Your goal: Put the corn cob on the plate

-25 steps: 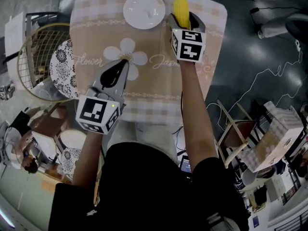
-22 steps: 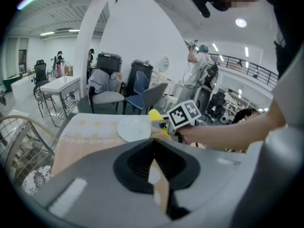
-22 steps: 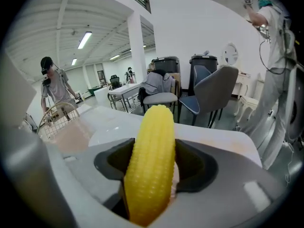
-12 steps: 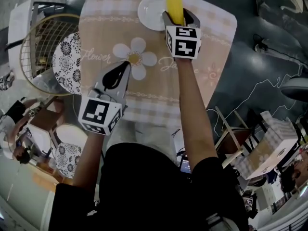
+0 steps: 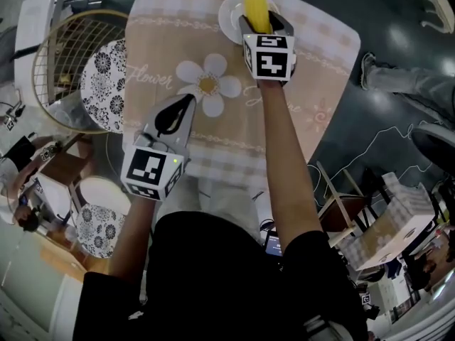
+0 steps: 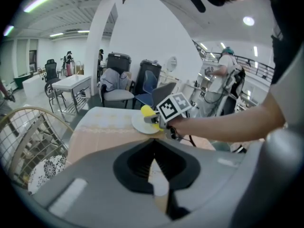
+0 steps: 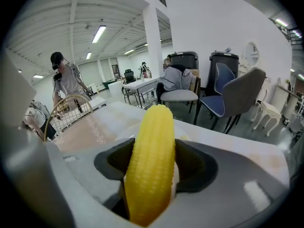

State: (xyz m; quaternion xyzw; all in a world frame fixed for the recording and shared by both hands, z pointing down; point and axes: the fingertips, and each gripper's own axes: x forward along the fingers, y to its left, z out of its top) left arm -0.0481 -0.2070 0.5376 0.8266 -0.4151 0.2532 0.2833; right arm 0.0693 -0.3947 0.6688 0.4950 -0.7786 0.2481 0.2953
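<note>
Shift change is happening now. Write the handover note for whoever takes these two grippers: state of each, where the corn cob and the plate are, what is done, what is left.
Right gripper: shut on the corn cob, whose tip sticks out past the jaws.
Left gripper: shut, nothing in it, over the near part of the tablecloth.
Plate: white, at the far end of the table; the cob is held over it, not released.
Done: cob gripped and at the plate.
Left: lower it onto the plate, open the right jaws, draw back.
</note>
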